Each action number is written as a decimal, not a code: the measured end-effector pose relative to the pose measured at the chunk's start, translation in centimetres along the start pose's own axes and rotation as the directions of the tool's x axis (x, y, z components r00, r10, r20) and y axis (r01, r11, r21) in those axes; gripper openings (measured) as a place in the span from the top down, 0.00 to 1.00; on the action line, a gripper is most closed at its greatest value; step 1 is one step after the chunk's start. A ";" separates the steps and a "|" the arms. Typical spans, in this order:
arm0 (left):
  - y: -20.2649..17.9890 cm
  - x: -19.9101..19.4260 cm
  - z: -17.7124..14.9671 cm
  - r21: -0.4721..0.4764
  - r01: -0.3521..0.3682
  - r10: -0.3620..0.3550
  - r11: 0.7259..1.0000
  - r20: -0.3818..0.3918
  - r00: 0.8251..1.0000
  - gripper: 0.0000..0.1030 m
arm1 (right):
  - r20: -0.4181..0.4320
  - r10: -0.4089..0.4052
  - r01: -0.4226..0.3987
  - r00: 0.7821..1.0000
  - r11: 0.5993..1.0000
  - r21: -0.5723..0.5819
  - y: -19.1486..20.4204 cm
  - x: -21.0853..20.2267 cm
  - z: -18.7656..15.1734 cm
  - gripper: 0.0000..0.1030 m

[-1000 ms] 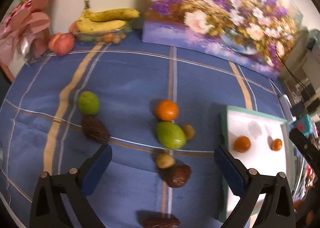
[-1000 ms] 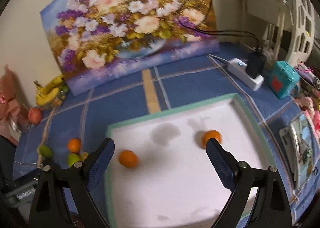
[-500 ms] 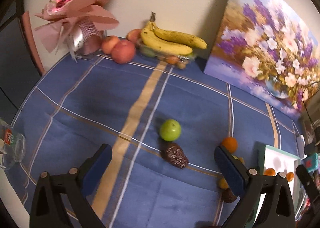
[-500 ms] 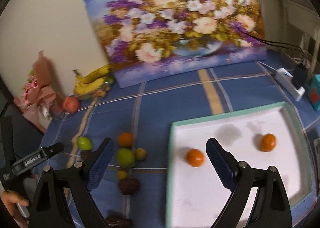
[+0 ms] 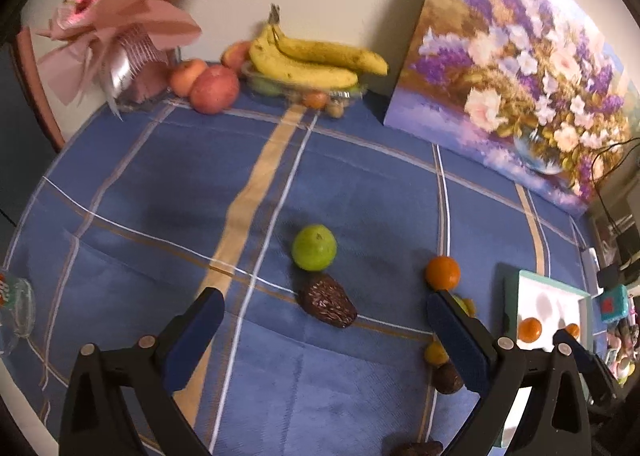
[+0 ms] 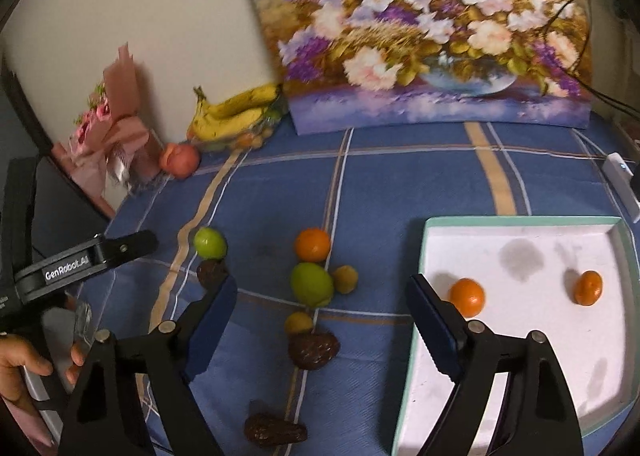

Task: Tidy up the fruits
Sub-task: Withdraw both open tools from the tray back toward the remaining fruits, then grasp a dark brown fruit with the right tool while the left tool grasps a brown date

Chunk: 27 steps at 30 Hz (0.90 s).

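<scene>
Both pairs of fingers stand spread and empty; the right gripper [image 6: 320, 312], its jaws just narrowing slightly, hangs over loose fruit. Two small oranges lie in the white teal-rimmed tray [image 6: 520, 220]; the round orange [image 6: 312, 244] on blue cloth probably goes next, needing a descent around it.

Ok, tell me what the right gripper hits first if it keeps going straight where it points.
Probably the large green fruit, which lies almost centred between the open right gripper fingers. The small yellowish fruit sits nearer and lower, so it could come first; depth is unclear.
</scene>
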<state>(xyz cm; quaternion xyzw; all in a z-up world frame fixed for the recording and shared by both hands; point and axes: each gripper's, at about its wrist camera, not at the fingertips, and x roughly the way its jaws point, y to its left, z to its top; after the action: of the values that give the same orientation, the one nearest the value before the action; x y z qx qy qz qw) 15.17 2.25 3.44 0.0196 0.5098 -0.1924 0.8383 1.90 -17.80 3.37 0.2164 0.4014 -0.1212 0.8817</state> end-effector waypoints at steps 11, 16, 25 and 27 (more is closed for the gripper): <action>1.5 6.8 -0.8 -0.017 -0.026 0.023 1.000 -0.146 0.989 0.10 | -0.207 -0.041 0.033 0.977 0.999 -0.039 0.3 6.1 -2.7 0.35; 1.3 7.6 -1.1 -0.026 0.002 -0.007 1.000 -0.168 0.986 0.21 | -0.258 -0.048 0.036 0.965 0.998 -0.052 0.3 7.6 -3.6 0.36; 0.2 8.2 -1.3 -0.044 0.049 -0.057 0.998 -0.186 0.981 0.53 | -0.287 -0.035 0.015 0.957 0.997 -0.073 0.8 7.9 -4.0 0.47; 0.3 8.0 -1.3 -0.047 0.047 -0.054 0.998 -0.176 0.983 0.59 | -0.286 -0.032 0.011 0.958 0.997 -0.075 0.9 7.7 -4.1 0.50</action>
<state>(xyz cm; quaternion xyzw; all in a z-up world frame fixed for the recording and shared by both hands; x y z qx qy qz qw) 17.43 0.41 -4.17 0.0060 0.5868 -0.2003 0.7846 4.58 -15.31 -4.63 0.1951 0.5316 -0.0833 0.8200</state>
